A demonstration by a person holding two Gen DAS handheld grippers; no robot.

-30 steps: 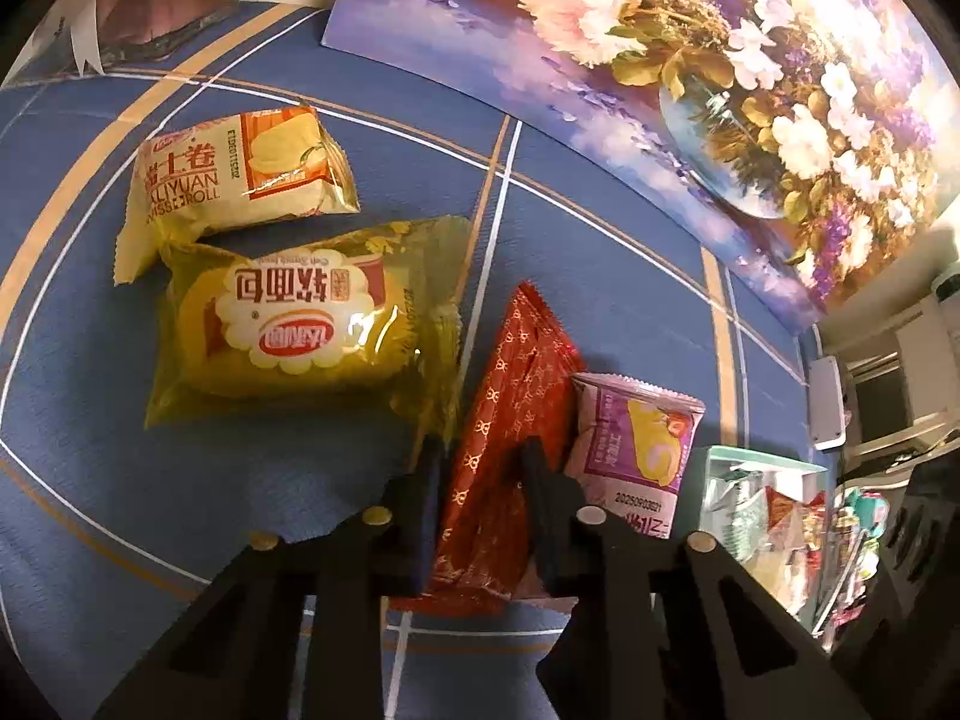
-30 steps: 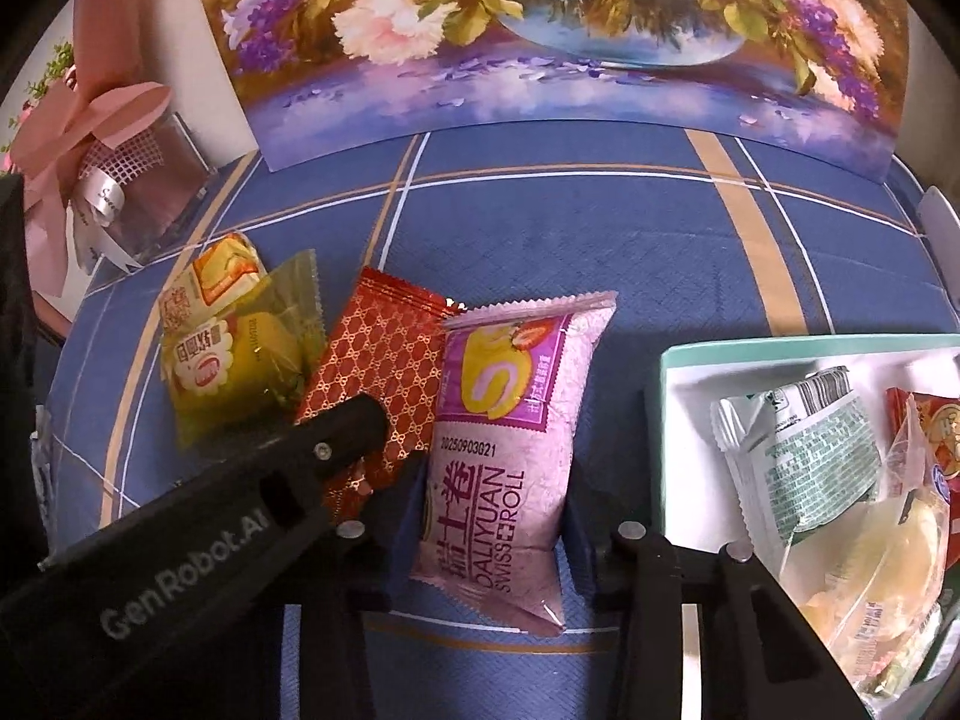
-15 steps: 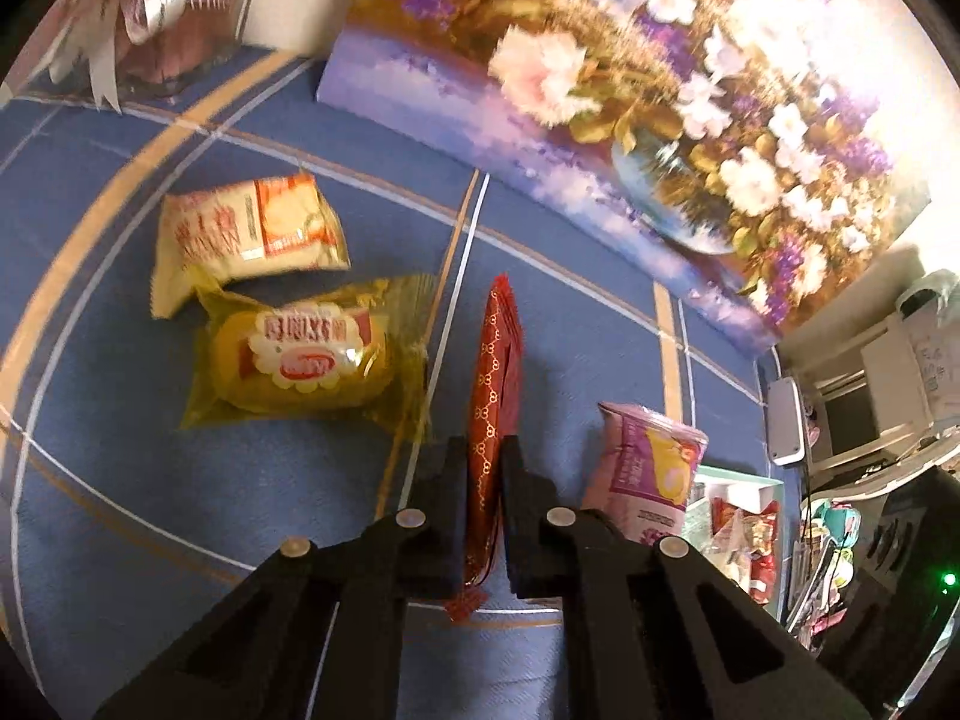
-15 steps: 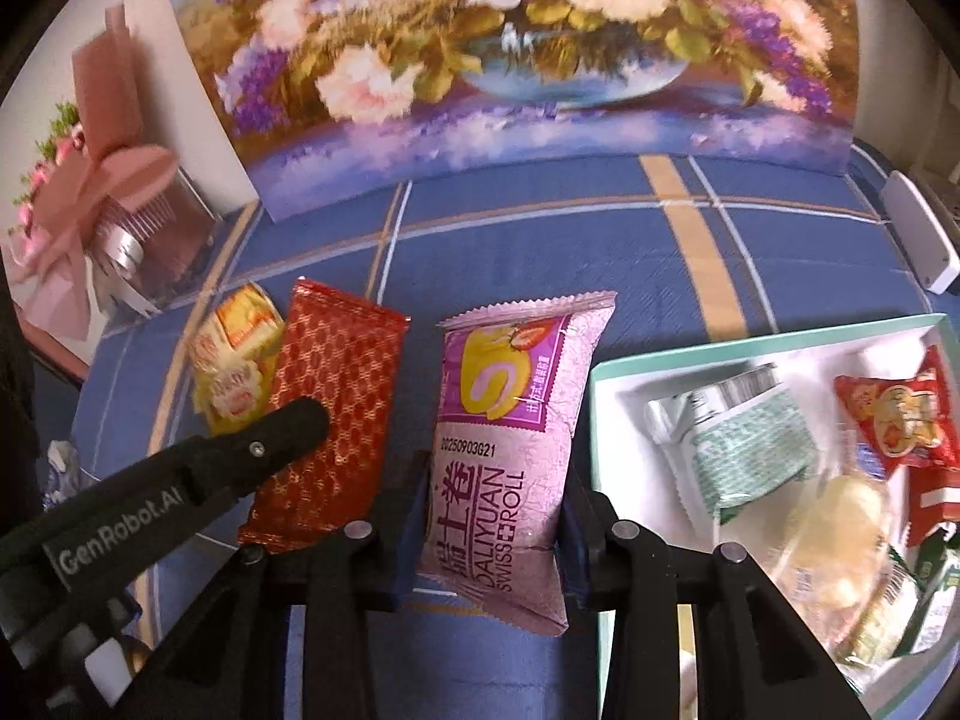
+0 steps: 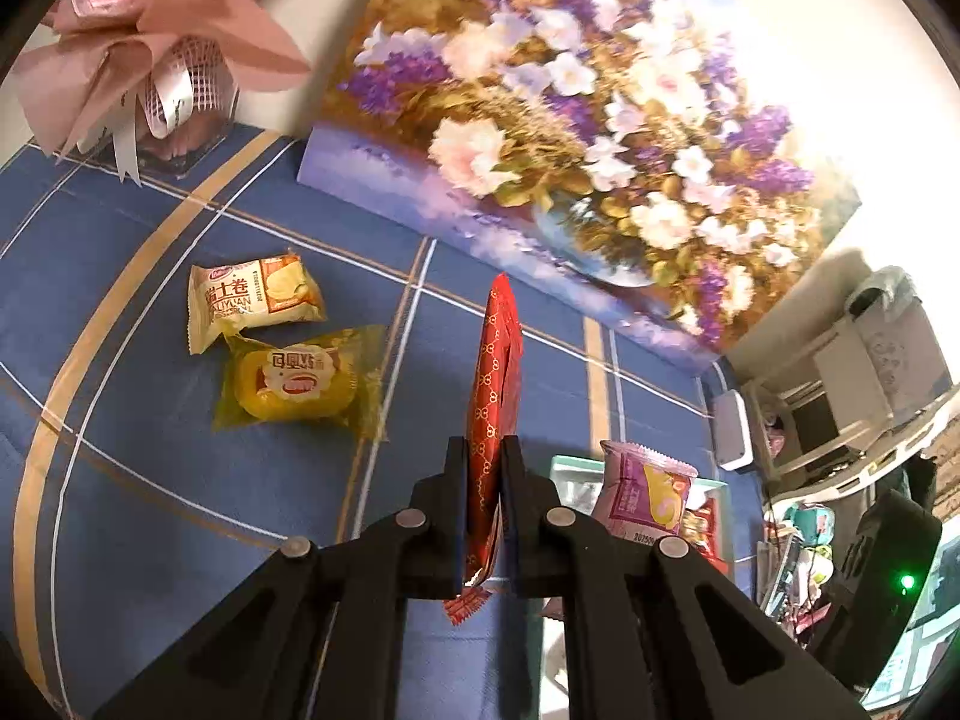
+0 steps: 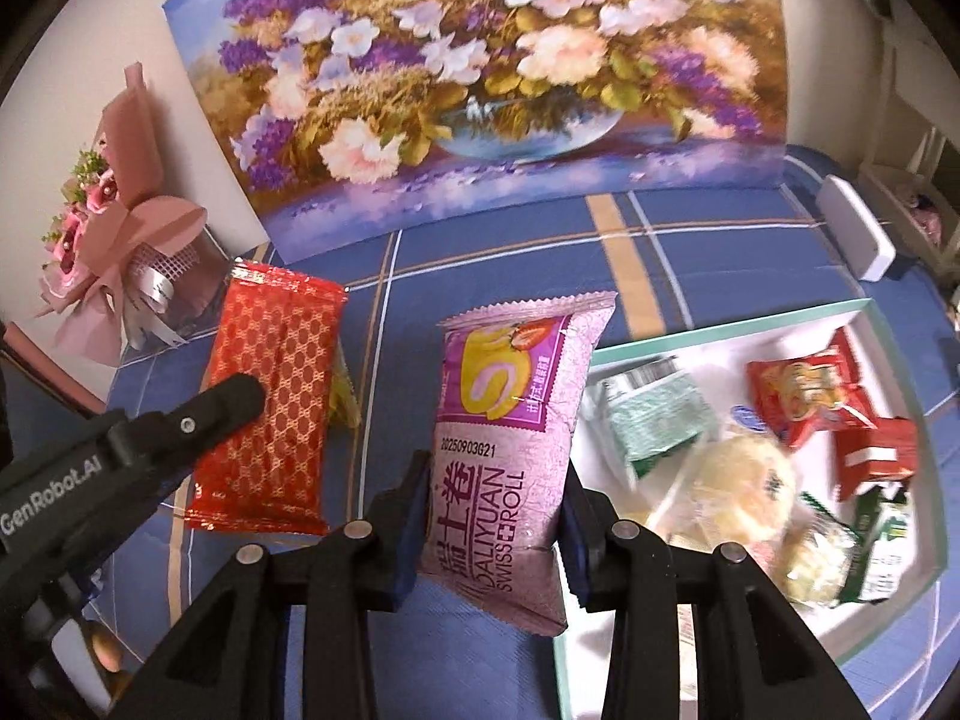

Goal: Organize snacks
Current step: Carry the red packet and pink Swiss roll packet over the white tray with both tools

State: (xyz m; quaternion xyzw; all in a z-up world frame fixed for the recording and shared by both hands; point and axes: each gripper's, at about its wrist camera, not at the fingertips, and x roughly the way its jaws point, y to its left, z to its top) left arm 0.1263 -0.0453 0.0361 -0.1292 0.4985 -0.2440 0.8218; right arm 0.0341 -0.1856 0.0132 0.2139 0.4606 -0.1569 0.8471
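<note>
Left claw (image 5: 485, 474) clamped on red packet (image 5: 495, 384), right claw (image 6: 495, 516) on pink roll (image 6: 510, 450); both now lifted off counter (image 5: 150, 480), ready for tray (image 6: 708, 336).

This looks like a room in a home. The surface is covered by a blue cloth (image 6: 720, 252) with tan and white stripes. A large flower painting (image 6: 480, 78) stands at the back against a pale wall, and a pink wrapped bouquet (image 6: 114, 252) is beside it. White shelf furniture (image 5: 864, 384) with small household things is seen at the right edge of the left wrist view
</note>
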